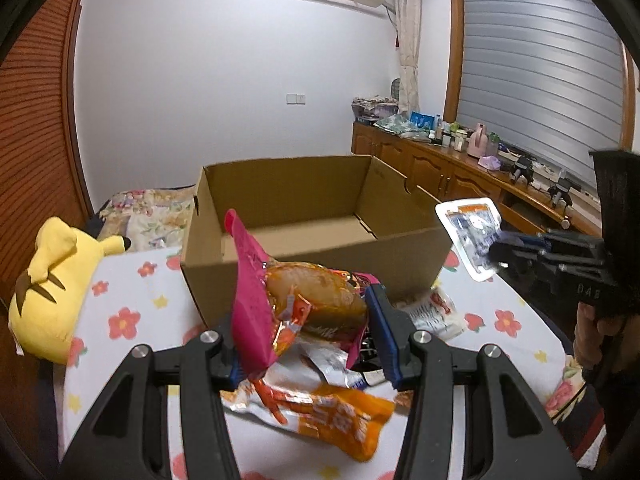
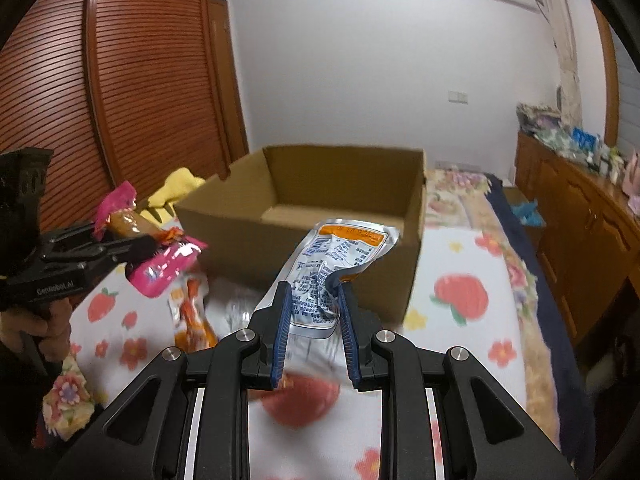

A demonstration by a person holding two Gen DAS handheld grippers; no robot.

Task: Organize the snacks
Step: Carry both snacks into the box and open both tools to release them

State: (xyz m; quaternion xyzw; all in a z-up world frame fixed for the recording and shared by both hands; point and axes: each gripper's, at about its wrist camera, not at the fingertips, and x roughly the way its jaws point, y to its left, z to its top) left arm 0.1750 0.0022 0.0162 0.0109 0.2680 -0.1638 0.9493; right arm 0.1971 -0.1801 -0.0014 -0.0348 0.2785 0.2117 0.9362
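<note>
- The left gripper (image 1: pixel 308 312) is clamped on a pink pack (image 1: pixel 256 292) with a brown, bun-like snack showing through its clear window. Its jaws stand partly apart, held there by the pack's bulk. From the right wrist view the pack (image 2: pixel 160 256) hangs clear of the bed at about 9 o'clock.
- The right gripper (image 2: pixel 312 312) is pinched on a silver pouch (image 2: pixel 332 264), near its lower edge. The pouch stands up and leans toward 1 o'clock, creased where the pads bite. In the left wrist view it (image 1: pixel 472 240) sits at 3 o'clock, level with the box's near wall.
- The box (image 1: pixel 320 264) lies at 12 o'clock in both views, open-topped, its floor bare as far as can be seen.
- An orange pack (image 1: pixel 332 416) and a white pack (image 1: pixel 432 312) lie on the flowered sheet (image 1: pixel 132 292) at 6 o'clock, just before the box.
- Handling, as I judge it: both held packs look light. Film wrappers are slick and crumple, so a grip on a sealed edge or across the filled middle should hold best.
- The bun looks soft and would squash under a hard squeeze; the present hold across its width seems enough.
- The pouch is floppy and hangs from one end, so it may swing or slip during a quick move.
- A yellow plush (image 1: pixel 52 292) rests at 9 o'clock, apart from the snacks.
</note>
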